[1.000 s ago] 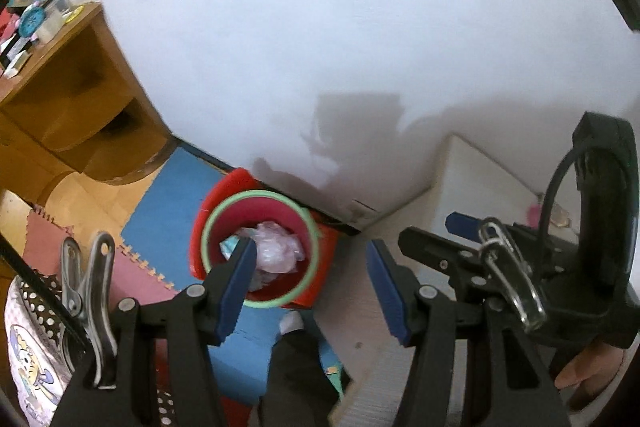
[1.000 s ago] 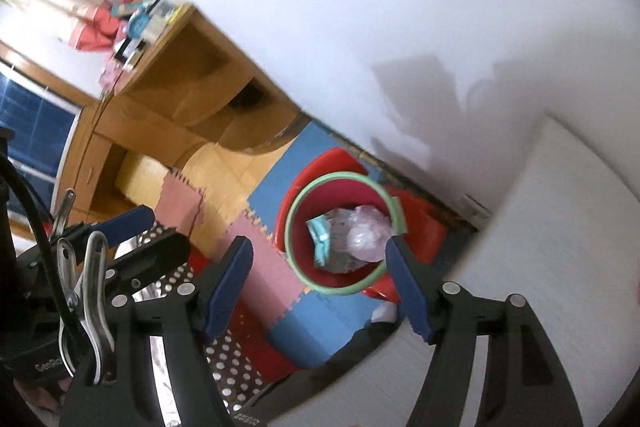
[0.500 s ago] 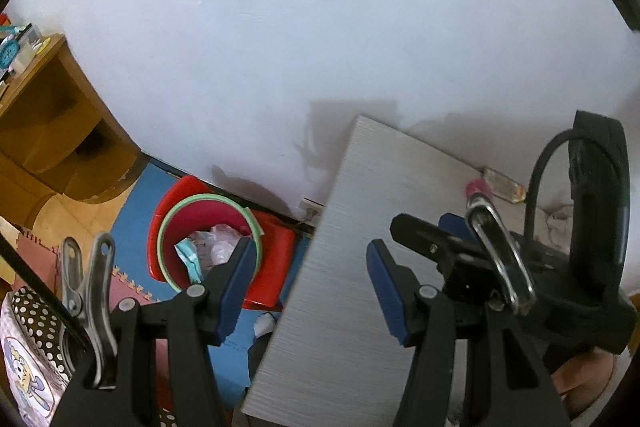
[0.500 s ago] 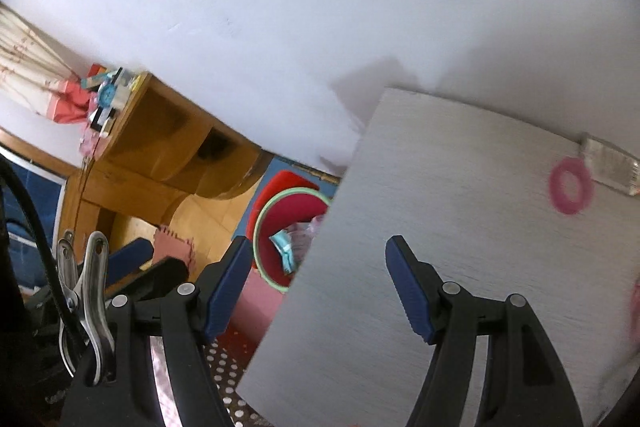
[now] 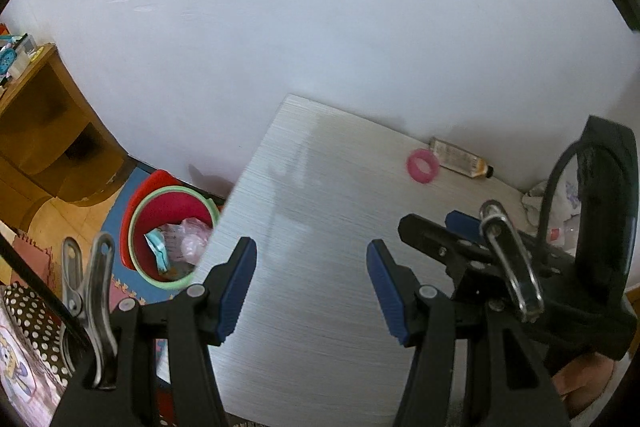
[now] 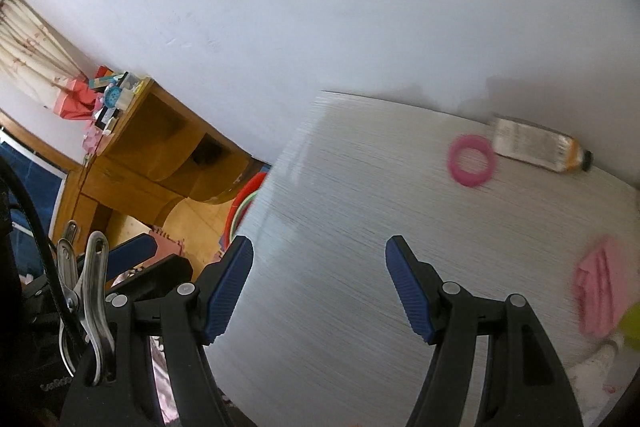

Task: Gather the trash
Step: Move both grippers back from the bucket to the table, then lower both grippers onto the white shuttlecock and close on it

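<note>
A red bin with a green rim (image 5: pixel 172 231) stands on the floor left of the white table (image 5: pixel 320 227) and holds crumpled plastic and a teal wrapper; only its edge (image 6: pixel 240 211) shows in the right wrist view. My left gripper (image 5: pixel 311 285) is open and empty over the table's near part. My right gripper (image 6: pixel 319 289) is open and empty over the table; its body shows in the left wrist view (image 5: pixel 520 267). A pink ring (image 5: pixel 423 166) (image 6: pixel 472 159) and a lying bottle (image 5: pixel 460 158) (image 6: pixel 536 146) sit at the table's far edge by the wall.
Crumpled white trash (image 5: pixel 560 199) lies at the table's right end. A pink folded thing (image 6: pixel 600 287) and a yellow-green object (image 6: pixel 630 323) lie at the right. A wooden shelf unit (image 6: pixel 152 155) stands to the left. Foam mats (image 5: pixel 120 187) cover the floor.
Both views have swung right from the bin to the table. The ring, bottle and right-end trash have come into view. Both grippers stay open.
</note>
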